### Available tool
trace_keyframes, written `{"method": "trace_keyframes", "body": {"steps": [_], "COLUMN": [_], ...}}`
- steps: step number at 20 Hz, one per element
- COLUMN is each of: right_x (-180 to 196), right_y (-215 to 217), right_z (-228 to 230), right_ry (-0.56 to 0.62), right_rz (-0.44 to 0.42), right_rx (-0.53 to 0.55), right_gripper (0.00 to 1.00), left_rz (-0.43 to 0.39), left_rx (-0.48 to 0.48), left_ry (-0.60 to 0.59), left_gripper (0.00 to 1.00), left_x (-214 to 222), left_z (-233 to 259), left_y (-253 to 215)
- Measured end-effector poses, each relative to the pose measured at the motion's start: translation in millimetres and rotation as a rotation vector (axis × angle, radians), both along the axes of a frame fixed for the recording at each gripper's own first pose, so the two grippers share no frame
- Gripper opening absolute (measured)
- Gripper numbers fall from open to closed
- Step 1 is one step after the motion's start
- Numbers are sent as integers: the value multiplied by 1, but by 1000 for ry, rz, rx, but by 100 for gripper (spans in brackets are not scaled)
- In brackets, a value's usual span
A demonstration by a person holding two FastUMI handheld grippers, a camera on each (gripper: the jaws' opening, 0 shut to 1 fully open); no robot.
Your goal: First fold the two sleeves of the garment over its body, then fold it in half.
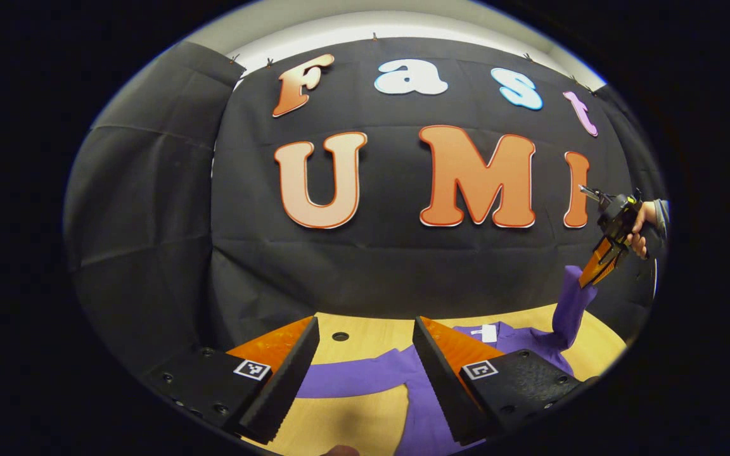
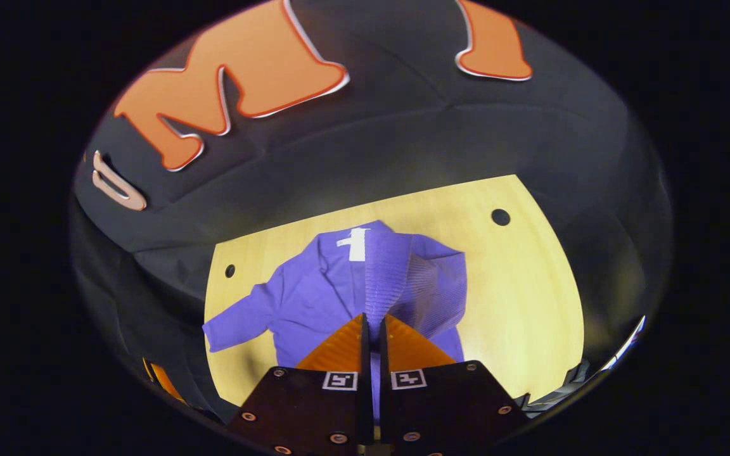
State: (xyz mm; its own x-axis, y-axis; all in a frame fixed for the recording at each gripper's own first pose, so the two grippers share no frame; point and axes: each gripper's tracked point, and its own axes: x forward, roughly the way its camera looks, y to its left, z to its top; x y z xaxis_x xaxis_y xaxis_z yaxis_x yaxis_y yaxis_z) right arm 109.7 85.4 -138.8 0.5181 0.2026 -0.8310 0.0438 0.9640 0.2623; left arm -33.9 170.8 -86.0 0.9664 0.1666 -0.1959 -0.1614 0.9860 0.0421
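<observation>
The table (image 2: 530, 304) carries a purple garment (image 2: 314, 297) spread flat, collar toward the booth wall and hem toward the near edge, so its long axis runs away from the person. In the right gripper view, one sleeve (image 2: 238, 326) lies straight out to the side across the wood, flat and untouched. The other sleeve (image 2: 383, 285) is lifted off the table: the right claw (image 2: 372, 332) has its fingers closed to a thin slit on the cuff end, and the cloth hangs from it down over the body below. In the left gripper view that same claw (image 1: 596, 269) hangs high on the far side, a hand (image 1: 640, 228) behind it, the raised sleeve (image 1: 571, 304) standing up from the shoulder like a post. The left claw (image 1: 365, 354) is wide open and holds nothing; the flat sleeve (image 1: 352, 377) runs crosswise just beyond its fingers. To my eye the held sleeve is already above the chest, so the coming move is mostly down and slightly inward across the long axis. The flat sleeve is plainly the left claw's, being much the nearer.
</observation>
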Motion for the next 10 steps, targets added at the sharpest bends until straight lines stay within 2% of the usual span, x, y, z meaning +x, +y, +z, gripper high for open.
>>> {"method": "trace_keyframes", "body": {"steps": [5,10], "right_x": [3,4], "right_y": [77,132], "right_z": [12,-2], "right_ry": [-39,-32], "right_rz": [68,126], "right_rx": [50,61], "right_gripper": [5,4], "left_rz": [39,56], "left_rx": [-12,-14], "left_ry": [35,63], "left_gripper": [94,94], "left_x": [-4,-1], "left_z": [-15,-25], "left_y": [41,65]}}
